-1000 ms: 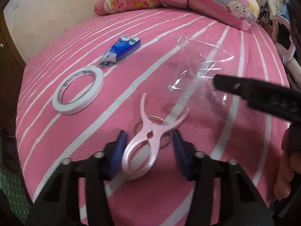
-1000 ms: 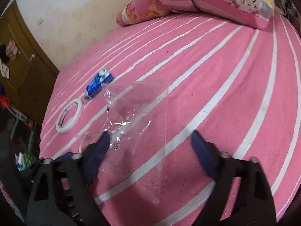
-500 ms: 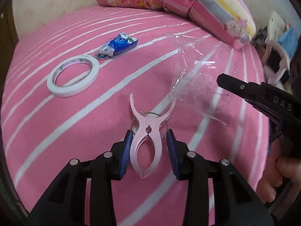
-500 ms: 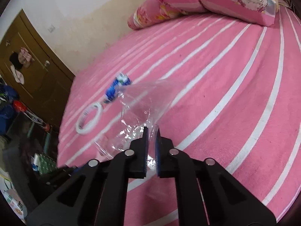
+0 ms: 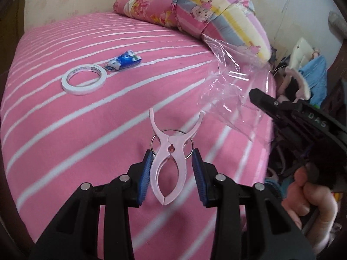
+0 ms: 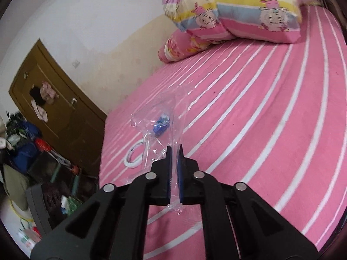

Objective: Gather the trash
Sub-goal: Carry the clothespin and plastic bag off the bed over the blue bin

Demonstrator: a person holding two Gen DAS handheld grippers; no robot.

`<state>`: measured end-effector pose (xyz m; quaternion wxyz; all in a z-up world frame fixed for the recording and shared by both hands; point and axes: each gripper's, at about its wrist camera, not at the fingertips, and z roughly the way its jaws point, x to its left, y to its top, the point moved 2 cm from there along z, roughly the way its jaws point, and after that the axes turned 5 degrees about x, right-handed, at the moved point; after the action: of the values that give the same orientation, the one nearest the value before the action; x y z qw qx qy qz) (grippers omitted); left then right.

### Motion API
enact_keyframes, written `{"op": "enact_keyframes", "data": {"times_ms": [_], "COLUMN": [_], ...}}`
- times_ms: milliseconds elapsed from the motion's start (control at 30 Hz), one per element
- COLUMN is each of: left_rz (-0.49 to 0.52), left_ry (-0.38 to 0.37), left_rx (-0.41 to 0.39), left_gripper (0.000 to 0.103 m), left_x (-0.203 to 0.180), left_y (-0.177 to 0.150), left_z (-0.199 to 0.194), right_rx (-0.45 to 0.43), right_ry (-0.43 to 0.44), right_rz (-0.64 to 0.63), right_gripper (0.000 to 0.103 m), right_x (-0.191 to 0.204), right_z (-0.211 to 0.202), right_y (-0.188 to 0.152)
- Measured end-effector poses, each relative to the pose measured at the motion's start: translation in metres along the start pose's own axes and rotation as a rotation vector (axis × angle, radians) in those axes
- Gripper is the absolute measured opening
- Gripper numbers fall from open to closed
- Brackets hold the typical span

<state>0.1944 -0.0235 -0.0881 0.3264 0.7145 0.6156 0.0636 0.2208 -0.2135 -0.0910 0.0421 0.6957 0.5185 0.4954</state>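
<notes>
My left gripper is shut on a pale pink clothespin with a metal ring, held up off the pink striped bed. A crumpled sheet of clear plastic wrap hangs in the air at the right, pinched by my right gripper. In the right wrist view the blue pads of that gripper are shut on the wrap, which sticks out in front and behind. A blue snack wrapper lies on the bed beside a roll of white tape.
Cartoon pillows are piled at the head of the bed. A person's hand grips the right tool past the bed's right edge, near piled clothes. A brown door and floor clutter lie left of the bed.
The right jaws closed on the plastic wrap and lifted it off the bed. The left jaws closed on the clothespin and raised it. Both grippers have risen and tilted.
</notes>
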Motion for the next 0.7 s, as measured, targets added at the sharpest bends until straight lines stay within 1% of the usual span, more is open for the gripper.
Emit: {"op": "enact_keyframes", "data": {"times_ms": [100, 233, 400, 500, 600, 700], "left_rz": [0.012, -0.014, -0.011, -0.003, 0.009, 0.045], "left_ry": [-0.009, -0.044, -0.08, -0.106, -0.141, -0.156], "left_rx": [-0.024, -0.052, -0.074, -0.078, -0.081, -0.088], "left_gripper": [0.036, 0.036, 0.036, 0.036, 0.036, 0.036], "left_x": [-0.018, -0.034, -0.064, -0.082, -0.105, -0.132], "left_y": [-0.007, -0.013, -0.027, -0.033, -0.038, -0.043], "left_z": [-0.021, -0.046, -0.076, -0.086, -0.096, -0.103], "right_rx": [-0.013, -0.043, -0.064, -0.099, -0.121, -0.151], "right_ry": [0.036, 0.066, 0.104, 0.112, 0.113, 0.103], "right_rz": [0.027, 0.014, -0.013, -0.02, -0.012, -0.001], "right_gripper": [0.005, 0.005, 0.005, 0.005, 0.005, 0.005], "right_x": [0.003, 0.011, 0.017, 0.017, 0.014, 0.007], "right_z": [-0.024, -0.065, -0.106, -0.142, -0.164, -0.192], "right_y": [-0.003, -0.009, -0.007, -0.008, -0.011, -0.014]}}
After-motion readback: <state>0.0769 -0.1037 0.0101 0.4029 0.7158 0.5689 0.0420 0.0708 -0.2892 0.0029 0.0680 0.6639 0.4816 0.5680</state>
